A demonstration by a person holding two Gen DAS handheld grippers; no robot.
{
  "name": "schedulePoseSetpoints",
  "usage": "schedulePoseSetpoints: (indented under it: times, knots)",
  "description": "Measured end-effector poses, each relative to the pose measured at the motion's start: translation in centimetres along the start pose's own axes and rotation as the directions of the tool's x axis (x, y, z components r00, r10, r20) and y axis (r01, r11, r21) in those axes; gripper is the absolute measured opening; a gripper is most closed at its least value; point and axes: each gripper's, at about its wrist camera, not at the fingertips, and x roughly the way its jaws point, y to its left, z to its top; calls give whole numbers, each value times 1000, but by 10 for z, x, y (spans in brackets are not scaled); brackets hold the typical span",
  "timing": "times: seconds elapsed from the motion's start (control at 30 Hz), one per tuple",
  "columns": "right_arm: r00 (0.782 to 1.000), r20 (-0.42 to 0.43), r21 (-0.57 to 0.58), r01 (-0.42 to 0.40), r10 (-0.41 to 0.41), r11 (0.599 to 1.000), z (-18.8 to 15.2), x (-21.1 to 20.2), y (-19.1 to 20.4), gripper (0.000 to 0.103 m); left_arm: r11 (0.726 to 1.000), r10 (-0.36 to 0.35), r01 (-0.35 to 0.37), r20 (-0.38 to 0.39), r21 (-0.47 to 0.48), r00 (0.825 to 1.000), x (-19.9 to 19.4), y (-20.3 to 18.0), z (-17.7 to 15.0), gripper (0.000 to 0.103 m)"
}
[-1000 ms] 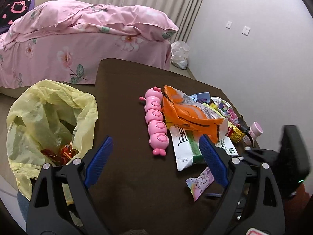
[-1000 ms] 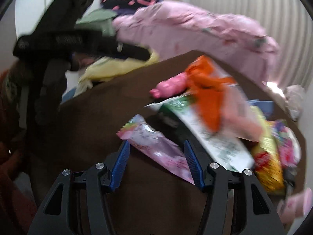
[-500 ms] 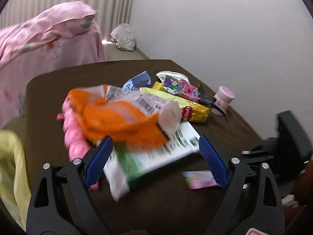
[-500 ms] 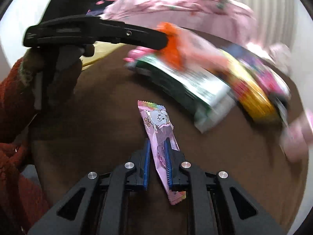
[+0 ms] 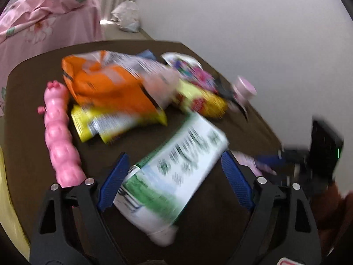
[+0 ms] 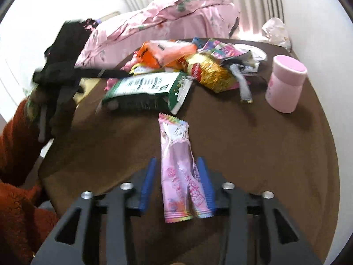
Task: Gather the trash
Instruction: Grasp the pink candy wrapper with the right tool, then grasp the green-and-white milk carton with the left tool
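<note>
A green and white snack packet (image 5: pixel 176 172) lies on the brown table (image 5: pixel 33 101) between the jaws of my left gripper (image 5: pixel 174 155). Those jaws stand wide and are closing, and the blue pads do not press on the packet. The right wrist view shows a pink candy wrapper (image 6: pixel 176 154) lying lengthwise between the jaws of my right gripper (image 6: pixel 177 159). These jaws are opening, with a gap at the left pad and the wrapper's edge against the right pad. The same packet (image 6: pixel 145 88) lies beyond the wrapper.
Behind the packet is a pile: an orange bag (image 5: pixel 106 86), a yellow and red foil bag (image 5: pixel 203 101) and several small wrappers. A pink caterpillar toy (image 5: pixel 59 137) lies on the left. A pink jar (image 6: pixel 285 84) stands at the right. A pink bed (image 5: pixel 44 11) is behind.
The left view swung from the yellow trash bag to the pile and closed in on the green and white packet. The right gripper pinched the pink wrapper, then its jaws spread again.
</note>
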Motion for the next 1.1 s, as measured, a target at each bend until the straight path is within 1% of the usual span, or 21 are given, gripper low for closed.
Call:
schedulePoseSetpoints:
  times: [0.07,0.13,0.17,0.23,0.33,0.4,0.43,0.47,0.5,0.57,0.6,0.63,0.7,0.73,0.8,0.83,0.9,0.97,1.03,1.1]
  knots:
    - [1000,16,15,6,-6,1000,8,0,-9,41,997,58,-56,-40,56,998,1,-15,-14,81]
    - [999,46,22,10,-11,1000,11,-5,-10,46,991,114,-109,-55,84,992,2,-26,-21,81]
    - [998,61,21,5,-7,1000,10,-9,-11,47,988,131,-126,-55,90,990,2,-30,-20,81]
    - [997,81,17,7,-8,1000,8,-15,-11,50,983,161,-155,-45,101,986,3,-36,-12,81]
    - [993,94,0,75,-75,997,0,-22,-11,50,971,214,-208,-40,120,976,14,-44,8,79]
    - [988,100,4,117,-117,993,-5,-27,-13,50,962,237,-226,-59,150,970,29,-49,23,76]
    - [986,96,20,133,-134,991,-8,-30,-17,50,958,248,-232,-82,169,965,40,-52,30,75]
    - [986,93,31,139,-141,990,-10,-32,-19,50,955,254,-232,-107,183,961,51,-52,35,71]
    - [984,95,37,150,-153,988,-12,-34,-21,50,953,261,-234,-130,193,956,60,-52,38,63]
    - [978,97,23,186,-187,982,-14,-33,-19,50,948,289,-258,-171,184,942,75,-47,45,53]
    - [973,96,4,211,-211,977,-16,-34,-17,50,951,291,-264,-180,160,940,77,-44,47,51]
    - [971,96,-6,220,-218,976,-17,-34,-16,50,960,272,-254,-177,119,946,74,-40,49,51]
    - [970,99,-22,226,-223,974,-21,-35,-13,50,975,223,-217,-145,54,964,61,-38,50,51]
    - [969,104,-27,227,-223,973,-21,-36,-12,50,977,211,-208,-104,37,972,47,-41,48,51]
    - [968,108,-30,230,-226,973,-19,-34,-10,50,976,218,-218,-38,28,975,27,-49,44,51]
    - [968,113,-32,228,-224,973,-18,-34,-8,50,973,232,-232,15,17,973,12,-55,40,51]
    - [969,123,-42,219,-212,975,-14,-33,-2,50,966,259,-260,98,-3,961,-10,-65,34,51]
    - [970,127,-70,219,-209,973,-9,-31,7,50,958,287,-285,169,-39,943,-33,-71,24,51]
    - [968,132,-103,229,-215,968,-5,-30,17,50,954,301,-295,207,-58,931,-44,-75,17,51]
    - [966,136,-127,238,-221,963,-5,-31,25,50,952,305,-300,209,-57,929,-51,-79,11,51]
